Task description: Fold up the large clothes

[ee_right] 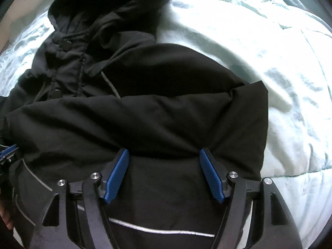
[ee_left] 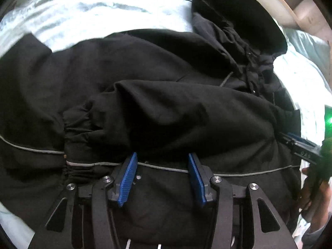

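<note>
- The left gripper (ee_left: 162,161) stands about half open over the black hooded jacket (ee_left: 145,78), nothing between its blue pads (ee_left: 128,176); the tips sit just at a grey reflective piping line (ee_left: 161,167).
- The right gripper (ee_right: 164,158) is spread wide, pads empty, tips at the lower edge of the folded-over sleeve (ee_right: 145,120).
- In the left view that sleeve's gathered cuff (ee_left: 76,126) lies to the left, across the jacket body.
- The jacket lies on a pale green quilted bed cover (ee_right: 269,51), its hood (ee_left: 238,16) at the far end.
- The jacket's right edge ends squarely, with open bed cover beyond it and past the hood.
- No readable writing on the jacket; small lettering on the other gripper, at the left view's right edge, is too blurred to read.
</note>
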The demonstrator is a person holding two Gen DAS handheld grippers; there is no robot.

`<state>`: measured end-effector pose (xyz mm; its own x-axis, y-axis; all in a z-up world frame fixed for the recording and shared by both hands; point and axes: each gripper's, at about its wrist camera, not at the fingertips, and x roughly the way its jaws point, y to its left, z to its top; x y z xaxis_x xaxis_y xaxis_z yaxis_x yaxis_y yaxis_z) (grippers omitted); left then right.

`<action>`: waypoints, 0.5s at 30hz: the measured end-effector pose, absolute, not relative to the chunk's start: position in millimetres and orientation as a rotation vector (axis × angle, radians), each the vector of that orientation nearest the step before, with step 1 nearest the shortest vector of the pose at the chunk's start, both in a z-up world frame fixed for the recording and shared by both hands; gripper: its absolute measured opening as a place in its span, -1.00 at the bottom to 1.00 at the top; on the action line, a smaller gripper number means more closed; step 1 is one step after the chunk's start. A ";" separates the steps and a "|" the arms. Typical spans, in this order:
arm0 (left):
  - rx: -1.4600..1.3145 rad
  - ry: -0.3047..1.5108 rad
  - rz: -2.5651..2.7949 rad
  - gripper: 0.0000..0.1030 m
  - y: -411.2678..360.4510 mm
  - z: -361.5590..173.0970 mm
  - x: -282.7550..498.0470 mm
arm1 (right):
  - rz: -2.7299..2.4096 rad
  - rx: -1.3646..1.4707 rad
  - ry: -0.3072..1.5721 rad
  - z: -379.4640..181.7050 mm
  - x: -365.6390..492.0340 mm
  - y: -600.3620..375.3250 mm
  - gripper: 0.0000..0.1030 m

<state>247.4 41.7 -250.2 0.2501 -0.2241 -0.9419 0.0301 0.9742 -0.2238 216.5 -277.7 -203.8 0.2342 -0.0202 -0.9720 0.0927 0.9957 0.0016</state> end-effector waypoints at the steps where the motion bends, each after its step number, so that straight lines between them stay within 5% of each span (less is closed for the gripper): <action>1: -0.169 1.304 -0.180 0.00 41.4 -244.0 244.6 | -0.055 0.080 1.327 -194.6 211.1 -277.6 0.40; 6: -0.212 1.260 -0.230 0.01 58.1 -218.0 214.0 | 0.070 0.081 1.283 -160.6 155.7 -250.4 0.40; 15: -0.238 1.314 -0.165 0.02 60.3 -249.7 203.1 | 0.022 0.043 1.426 -201.8 117.5 -229.8 0.39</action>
